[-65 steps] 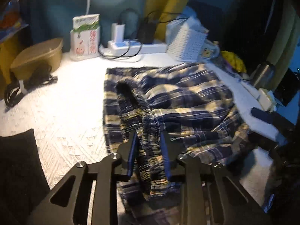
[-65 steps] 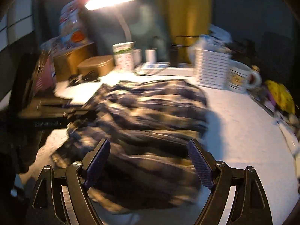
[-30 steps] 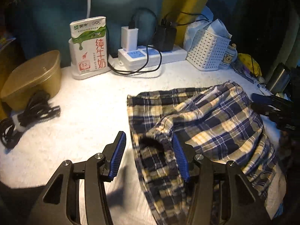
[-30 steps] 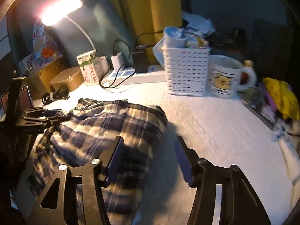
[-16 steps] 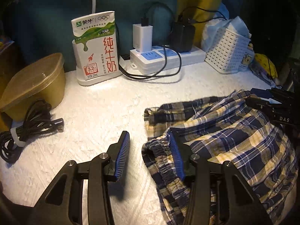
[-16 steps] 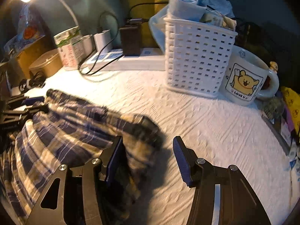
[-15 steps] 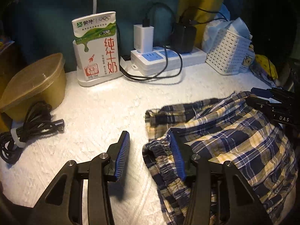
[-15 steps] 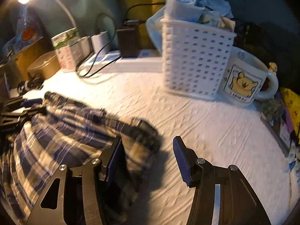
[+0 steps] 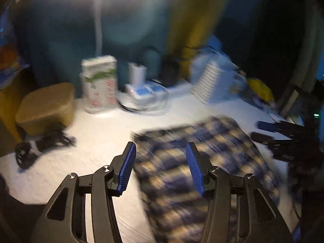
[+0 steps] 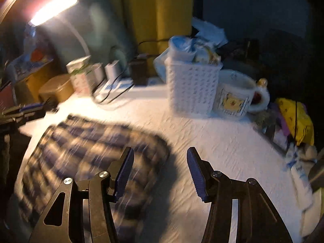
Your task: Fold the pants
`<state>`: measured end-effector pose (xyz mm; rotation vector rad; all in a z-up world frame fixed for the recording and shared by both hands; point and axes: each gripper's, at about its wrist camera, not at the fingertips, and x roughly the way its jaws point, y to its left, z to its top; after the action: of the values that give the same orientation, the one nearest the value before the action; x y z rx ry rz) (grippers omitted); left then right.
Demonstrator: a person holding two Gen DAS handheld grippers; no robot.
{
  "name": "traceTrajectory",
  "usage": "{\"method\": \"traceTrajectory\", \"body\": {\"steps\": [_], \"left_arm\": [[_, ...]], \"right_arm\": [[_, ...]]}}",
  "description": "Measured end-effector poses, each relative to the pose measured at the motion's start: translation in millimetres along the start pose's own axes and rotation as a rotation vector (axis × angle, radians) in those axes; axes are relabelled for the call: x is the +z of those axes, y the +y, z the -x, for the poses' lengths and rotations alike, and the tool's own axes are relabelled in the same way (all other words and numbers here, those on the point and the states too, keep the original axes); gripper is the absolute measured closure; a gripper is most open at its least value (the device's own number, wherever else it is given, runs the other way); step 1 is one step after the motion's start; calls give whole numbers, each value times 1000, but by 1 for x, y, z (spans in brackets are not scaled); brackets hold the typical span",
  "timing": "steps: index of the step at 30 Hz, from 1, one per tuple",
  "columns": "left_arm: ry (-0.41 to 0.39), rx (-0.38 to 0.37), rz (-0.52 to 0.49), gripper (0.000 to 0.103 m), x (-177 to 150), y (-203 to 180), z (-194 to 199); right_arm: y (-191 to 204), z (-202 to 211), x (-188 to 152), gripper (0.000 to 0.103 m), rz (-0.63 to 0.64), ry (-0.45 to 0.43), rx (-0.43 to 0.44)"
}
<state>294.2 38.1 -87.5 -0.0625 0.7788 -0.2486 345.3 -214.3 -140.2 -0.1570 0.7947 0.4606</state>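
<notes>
The blue and yellow plaid pants (image 9: 202,162) lie folded in a compact rectangle on the white textured tabletop (image 9: 97,133); both views are motion-blurred. My left gripper (image 9: 161,168) is open and empty, raised above the pants' left edge. My right gripper (image 10: 160,170) is open and empty, above the pants' (image 10: 91,154) right edge. The right gripper also shows at the right of the left wrist view (image 9: 271,131), and the left gripper at the left edge of the right wrist view (image 10: 22,111).
At the back stand a milk carton (image 9: 100,85), a power strip with chargers (image 9: 143,91), a white basket (image 10: 192,87) and a bear mug (image 10: 237,95). A tan lidded box (image 9: 45,105) and a coiled cable (image 9: 40,143) lie left. Clutter lines the right edge (image 10: 293,117).
Both grippers have lifted up and back from the pants, open and empty. The pants now lie flat as a folded rectangle. Earlier the left gripper let go of the waistband.
</notes>
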Motion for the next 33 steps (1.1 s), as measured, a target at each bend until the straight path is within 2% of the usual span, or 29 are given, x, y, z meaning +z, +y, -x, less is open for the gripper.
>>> {"method": "traceTrajectory", "body": {"steps": [4,9,25,33], "left_arm": [[80,-22,-14,52,-24,-22,-15],[149,19,-50,52,-48,-28,-35],[156,77,-63,51,-56,-26,-24],[180,82,-16,41,-74,-13,-20]], "right_arm": [[13,-9,-28,47,3,74,-5],[19,0,-59,47,-5,103,-17],[27,49,-110,45,1,94,-33],[28,70,-129,45,9,86,-29]]}}
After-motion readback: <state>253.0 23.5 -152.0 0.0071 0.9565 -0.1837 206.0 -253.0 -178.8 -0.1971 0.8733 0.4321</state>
